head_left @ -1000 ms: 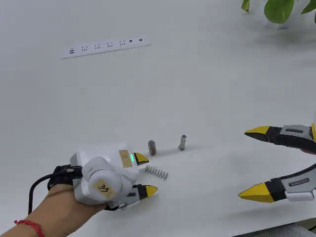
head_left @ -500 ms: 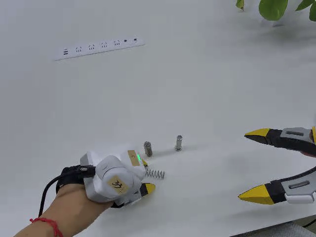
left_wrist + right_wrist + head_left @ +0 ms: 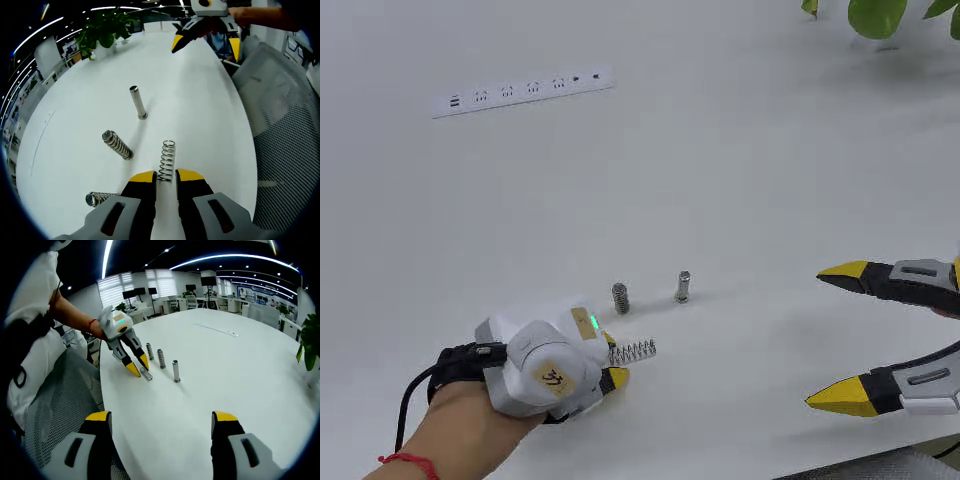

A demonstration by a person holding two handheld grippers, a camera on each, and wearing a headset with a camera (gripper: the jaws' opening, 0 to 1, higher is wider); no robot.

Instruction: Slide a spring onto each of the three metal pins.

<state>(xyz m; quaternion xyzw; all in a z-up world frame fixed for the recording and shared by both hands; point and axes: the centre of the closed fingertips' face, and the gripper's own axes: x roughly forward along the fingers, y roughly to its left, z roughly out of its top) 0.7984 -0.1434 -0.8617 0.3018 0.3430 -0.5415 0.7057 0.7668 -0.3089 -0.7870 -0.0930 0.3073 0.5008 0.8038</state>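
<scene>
A bare metal pin [image 3: 683, 286] stands upright on the white table [image 3: 750, 180]. Left of it stands a pin wearing a spring [image 3: 620, 297]. In the left gripper view a second sprung pin [image 3: 100, 198] stands near the jaws, with the other sprung pin [image 3: 116, 144] and the bare pin [image 3: 136, 102] beyond. My left gripper [image 3: 610, 360] is shut on one end of a loose spring [image 3: 633, 351], which points ahead from between the yellow tips [image 3: 166, 160]. At the right my right gripper [image 3: 840, 335] is wide open and holds nothing, well away from the pins [image 3: 176, 371].
A white power strip [image 3: 520, 92] lies at the far left of the table. Green plant leaves [image 3: 880, 15] hang at the far right corner. The table's front edge runs just below the right gripper, and a mesh chair [image 3: 285, 125] stands beside the table.
The left gripper moved in on the loose spring and shut on its end; the spring now points away from the jaws. The right gripper has stayed put.
</scene>
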